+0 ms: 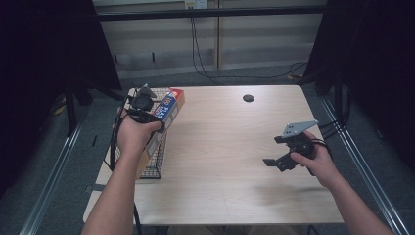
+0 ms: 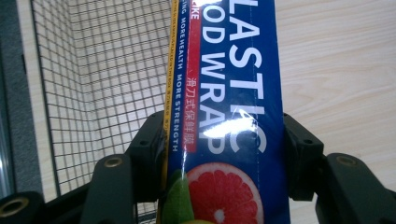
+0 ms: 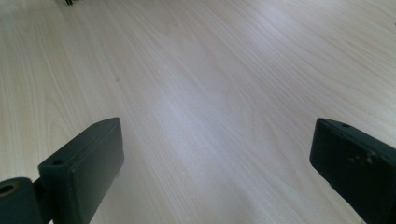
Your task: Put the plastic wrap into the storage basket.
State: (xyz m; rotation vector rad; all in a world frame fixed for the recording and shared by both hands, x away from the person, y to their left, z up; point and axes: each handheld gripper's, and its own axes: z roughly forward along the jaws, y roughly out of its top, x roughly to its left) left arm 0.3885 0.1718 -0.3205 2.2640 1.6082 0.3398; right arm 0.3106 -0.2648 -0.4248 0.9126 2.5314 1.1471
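The plastic wrap box [image 2: 229, 112] sits at the table's left edge, tilted over the wire basket [image 1: 155, 161], and your left gripper [image 2: 224, 154] has it clamped across its width, one jaw on each long side. Of the big things, the table [image 1: 225, 147] is bare pale wood apart from a small dark round spot [image 1: 248, 98] at the far side, and the basket stands at the near left corner under the box. The box is a long, thin carton: probably light and fairly stiff along its length, but the glossy faces look slippery and the walls will likely dent if you squeeze hard. I judge a hold near the middle steadier; gripped toward one end, it will tend to swing. Your right gripper [image 3: 215, 168] hangs over the right side of the table with its jaws wide apart, holding nothing.
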